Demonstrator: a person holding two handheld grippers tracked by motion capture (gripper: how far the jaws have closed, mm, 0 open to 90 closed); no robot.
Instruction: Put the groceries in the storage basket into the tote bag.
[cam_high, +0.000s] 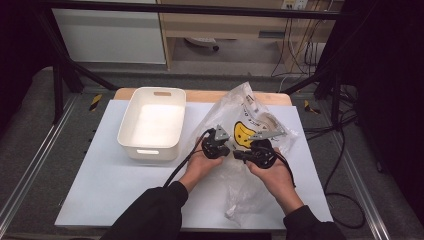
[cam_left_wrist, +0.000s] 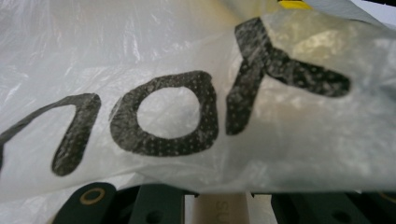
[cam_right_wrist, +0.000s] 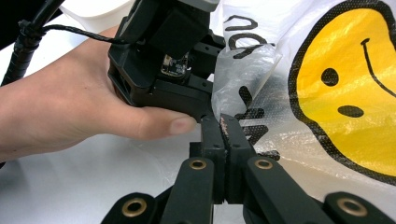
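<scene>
A clear plastic bag (cam_high: 250, 107) printed with a yellow smiley face (cam_high: 243, 134) and black letters stands crumpled at the middle of the white table top. My right gripper (cam_right_wrist: 224, 123) is shut, and its pads pinch an edge of the bag's film (cam_right_wrist: 261, 79). Just to its left, the film runs bunched into the jaws of my left gripper (cam_right_wrist: 210, 70). In the left gripper view the bag (cam_left_wrist: 187, 93) lies right across the jaws and hides their tips. From above, the left gripper (cam_high: 225, 142) and right gripper (cam_high: 239, 153) sit close together at the bag's near side.
A white plastic bin (cam_high: 150, 150) stands empty left of the bag, near the table's far edge. The white table top (cam_high: 125, 185) is bare in front of it. Black frame bars and cables run around the table.
</scene>
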